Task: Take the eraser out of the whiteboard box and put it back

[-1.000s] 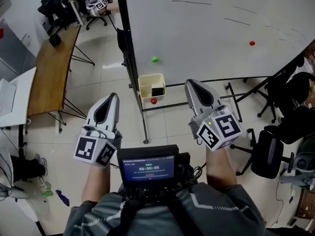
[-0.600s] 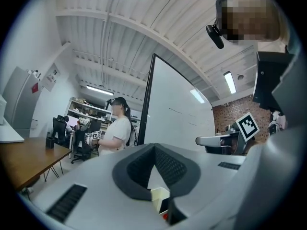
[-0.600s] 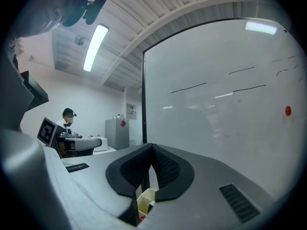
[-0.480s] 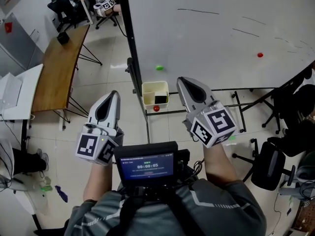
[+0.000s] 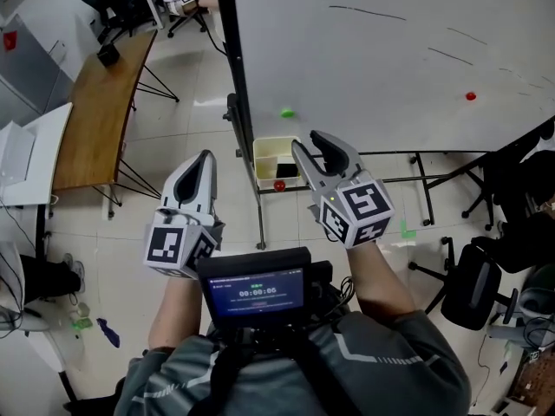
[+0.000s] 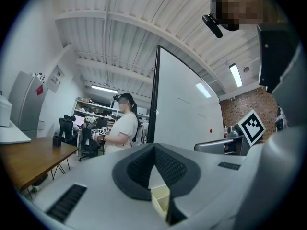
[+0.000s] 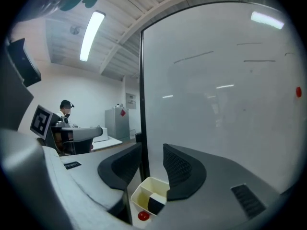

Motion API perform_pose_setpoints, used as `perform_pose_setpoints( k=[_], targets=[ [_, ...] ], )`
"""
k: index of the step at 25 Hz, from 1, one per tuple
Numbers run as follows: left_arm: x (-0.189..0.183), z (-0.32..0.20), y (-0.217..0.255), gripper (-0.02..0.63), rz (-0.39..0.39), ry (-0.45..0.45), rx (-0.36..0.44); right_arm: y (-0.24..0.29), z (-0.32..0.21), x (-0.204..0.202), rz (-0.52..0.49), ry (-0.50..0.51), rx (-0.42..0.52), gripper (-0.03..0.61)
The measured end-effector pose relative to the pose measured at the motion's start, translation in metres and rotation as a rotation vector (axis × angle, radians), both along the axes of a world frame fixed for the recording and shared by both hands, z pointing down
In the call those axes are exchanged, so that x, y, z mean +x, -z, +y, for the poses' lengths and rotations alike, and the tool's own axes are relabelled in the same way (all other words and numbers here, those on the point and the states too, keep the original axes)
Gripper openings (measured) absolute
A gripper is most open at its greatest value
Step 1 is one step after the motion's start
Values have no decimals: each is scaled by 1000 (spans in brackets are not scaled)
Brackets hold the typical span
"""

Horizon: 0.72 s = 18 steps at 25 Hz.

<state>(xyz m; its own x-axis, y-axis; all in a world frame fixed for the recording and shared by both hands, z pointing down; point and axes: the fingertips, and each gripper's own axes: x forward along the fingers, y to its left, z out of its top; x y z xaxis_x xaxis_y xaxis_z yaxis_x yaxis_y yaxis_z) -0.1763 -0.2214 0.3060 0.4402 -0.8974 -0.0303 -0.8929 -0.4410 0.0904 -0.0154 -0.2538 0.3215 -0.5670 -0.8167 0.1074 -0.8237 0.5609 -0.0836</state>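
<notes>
Box: a small cream plastic whiteboard box [image 5: 260,156] is hanging at the bottom edge of the big white whiteboard [image 5: 390,50].
Eraser: the black block eraser [image 7: 156,204] is sitting inside the box, in the right-hand compartment I think, it's pretty tiny in view.
Magnet: a round red magnet [image 7: 142,216] is sitting right at the box's lower edge.
Right gripper [image 5: 305,141]: hovering just in front of the box. Its jaws have just been opening and are now spread, pinching nothing.
Left gripper [image 5: 205,156]: hanging off to the left of the box, jaws pressed together, empty.
</notes>
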Motion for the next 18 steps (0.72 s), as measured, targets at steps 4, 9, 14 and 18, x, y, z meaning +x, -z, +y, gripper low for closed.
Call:
perform_pose_setpoints(
  k=[4,9,14,18],
  targets=[
    [-1,-16,-40,34,-14,-4,-59,-59,-19,-8,55,-35,-82,236],
    [0,-33,-94,34,-48,-7,-142,-129,-36,-13,121,-76,-197,270],
    [1,-41,-136,34,-49,3,-221,-171,-42,-15,159,-126,-260,295],
    [5,-42,-156,34,-48,-16,-260,-185,-45,-12,168,-173,-269,295]
  ],
)
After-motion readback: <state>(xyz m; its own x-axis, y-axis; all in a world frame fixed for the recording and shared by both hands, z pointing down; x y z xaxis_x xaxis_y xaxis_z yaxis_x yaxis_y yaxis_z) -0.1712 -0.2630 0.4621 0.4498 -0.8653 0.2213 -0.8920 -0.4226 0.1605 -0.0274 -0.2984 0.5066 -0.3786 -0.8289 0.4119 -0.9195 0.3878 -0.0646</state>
